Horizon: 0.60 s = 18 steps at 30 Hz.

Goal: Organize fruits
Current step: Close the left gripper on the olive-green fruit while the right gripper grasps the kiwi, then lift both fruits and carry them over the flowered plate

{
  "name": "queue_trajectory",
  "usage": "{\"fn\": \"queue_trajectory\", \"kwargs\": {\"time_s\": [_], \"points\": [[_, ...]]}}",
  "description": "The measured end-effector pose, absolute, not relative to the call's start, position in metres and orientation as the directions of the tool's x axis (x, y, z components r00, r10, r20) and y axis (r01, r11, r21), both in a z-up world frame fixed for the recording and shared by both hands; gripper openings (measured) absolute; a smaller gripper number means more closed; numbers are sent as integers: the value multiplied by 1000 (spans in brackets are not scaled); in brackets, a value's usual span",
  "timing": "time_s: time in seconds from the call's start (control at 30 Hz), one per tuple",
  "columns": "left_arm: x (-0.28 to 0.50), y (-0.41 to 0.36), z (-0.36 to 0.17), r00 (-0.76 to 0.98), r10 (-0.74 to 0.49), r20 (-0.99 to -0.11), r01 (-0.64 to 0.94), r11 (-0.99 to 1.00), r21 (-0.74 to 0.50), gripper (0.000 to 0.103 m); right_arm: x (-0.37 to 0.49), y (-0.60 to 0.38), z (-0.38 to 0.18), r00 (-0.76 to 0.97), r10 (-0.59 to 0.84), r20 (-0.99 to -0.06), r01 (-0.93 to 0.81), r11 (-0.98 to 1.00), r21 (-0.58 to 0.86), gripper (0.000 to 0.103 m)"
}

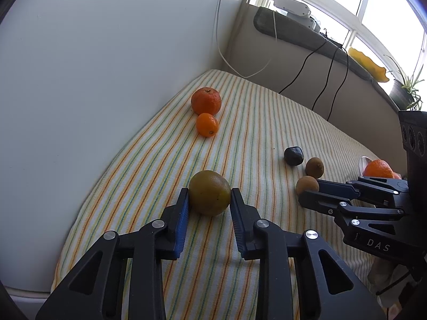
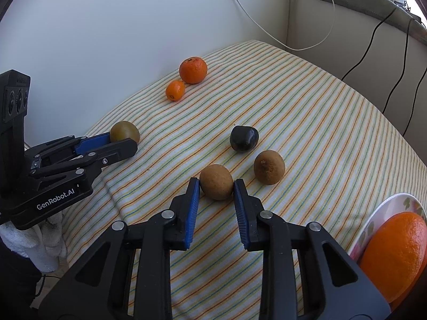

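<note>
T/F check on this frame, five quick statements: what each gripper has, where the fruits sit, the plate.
1. The left gripper is shut on the round greenish-brown citrus fruit. True.
2. The right gripper is closed on the dark glossy plum. False: it grips a fuzzy brown kiwi; the plum lies free behind it.
3. The small orange kumquat sits right beside the larger orange mandarin. True.
4. The floral-rimmed plate is empty. False: a big orange lies on it.
5. Both kiwis are gripped. False: the second brown kiwi rests untouched on the striped cloth.
</note>
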<state>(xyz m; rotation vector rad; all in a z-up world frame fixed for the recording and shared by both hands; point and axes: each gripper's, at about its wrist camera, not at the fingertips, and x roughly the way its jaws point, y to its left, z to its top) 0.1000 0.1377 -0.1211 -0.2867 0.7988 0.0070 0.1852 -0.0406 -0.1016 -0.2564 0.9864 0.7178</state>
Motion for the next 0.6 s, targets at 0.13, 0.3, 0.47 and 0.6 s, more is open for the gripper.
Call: {"fn": "queue_trajectory", "kwargs": {"time_s": [0.13,0.3,0.47,0.6], "points": [[97,137,-119,704,-101,-702,-113,961,-252,28,180,-44,-95,348,451,-822,-658,742,128,27],[92,133,-110,718,-107,-688,-100,962,-255,28,171,-50,-83,360,469,-807,-660,739,135,27],[85,125,-100,731,-118,-672,-81,963,-257,28,163,-61,-71,376,484,-790,-660,739,139,27],[81,114,-93,738,-131,-662,-59,965,-257,28,156,-72,-61,387,497,-777,-659,738,144,27]]}}
